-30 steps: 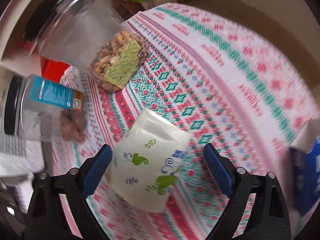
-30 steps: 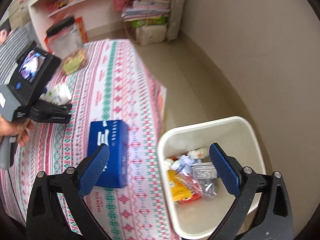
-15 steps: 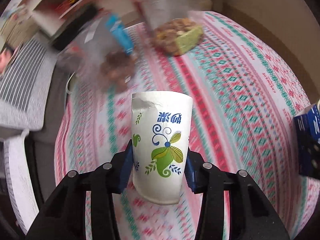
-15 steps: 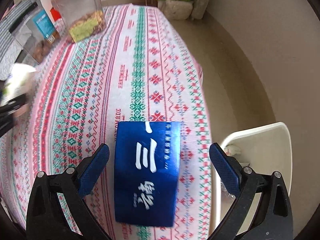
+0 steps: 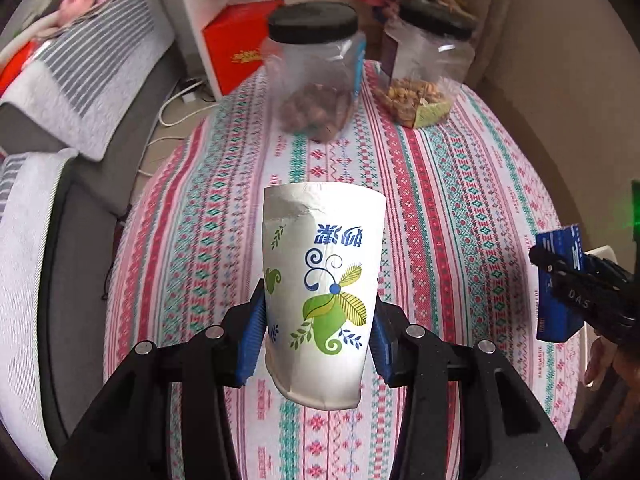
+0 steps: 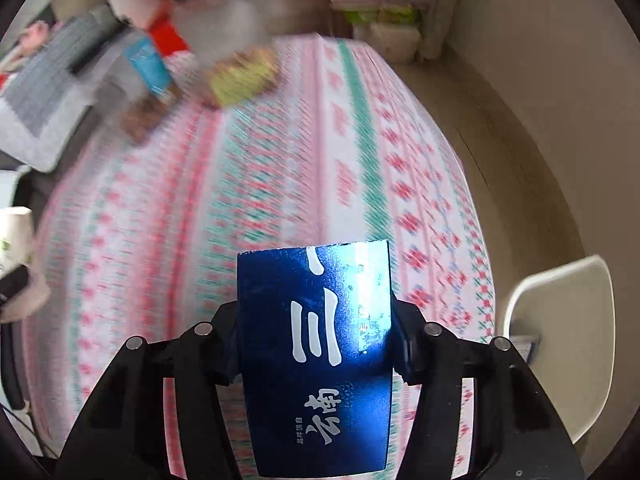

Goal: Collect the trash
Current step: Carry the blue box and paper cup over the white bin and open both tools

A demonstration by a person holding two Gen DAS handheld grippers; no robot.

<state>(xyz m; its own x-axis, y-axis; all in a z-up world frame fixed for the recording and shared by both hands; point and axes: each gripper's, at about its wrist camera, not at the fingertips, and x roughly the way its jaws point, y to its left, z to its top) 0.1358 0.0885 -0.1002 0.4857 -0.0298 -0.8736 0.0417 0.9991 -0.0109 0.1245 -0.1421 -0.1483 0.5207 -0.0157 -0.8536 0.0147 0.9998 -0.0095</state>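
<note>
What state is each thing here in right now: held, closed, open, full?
Left gripper: shut on the paper cup.
Paper cup: held, rim torn.
Right gripper: shut on the blue box.
Blue box: held.
Two jars: lids on, partly filled.
Trash bin: open, contents mostly hidden.

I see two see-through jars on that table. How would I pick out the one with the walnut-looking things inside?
Start at the table with the striped red-and-green cloth and look to its far end, near the white shelf. Two black-lidded clear jars stand there side by side. Yours is the left jar, holding dark brown round nuts and a blue label; the right jar holds pale nuts and a green packet.
</note>
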